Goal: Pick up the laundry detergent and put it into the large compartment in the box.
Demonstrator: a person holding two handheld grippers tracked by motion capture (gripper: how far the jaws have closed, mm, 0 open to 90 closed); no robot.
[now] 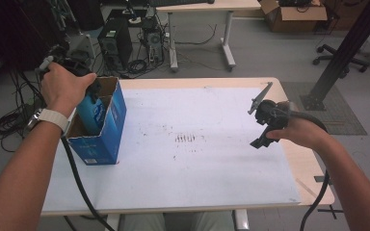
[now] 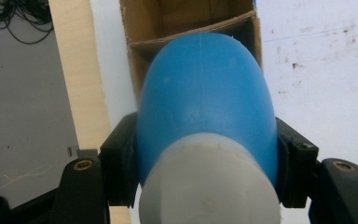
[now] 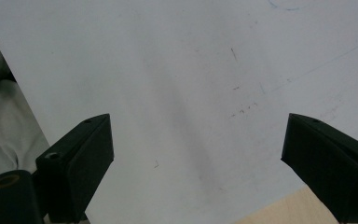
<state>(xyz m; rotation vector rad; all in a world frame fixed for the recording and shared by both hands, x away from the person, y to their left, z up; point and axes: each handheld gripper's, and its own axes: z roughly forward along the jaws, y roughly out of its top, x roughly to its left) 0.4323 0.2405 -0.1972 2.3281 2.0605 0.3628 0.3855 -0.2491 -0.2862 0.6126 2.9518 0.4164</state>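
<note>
Left gripper view shows the left gripper clamped around the shoulder of a blue bottle poised neck-up over the open cardboard box, while the right gripper idles wide apart above the table, evidently kept clear.

- A lab or workshop, not a home.
- Beyond the left gripper: computer tower, tangled cables.
- Farther off: desk, cardboard box, office chair.
</note>
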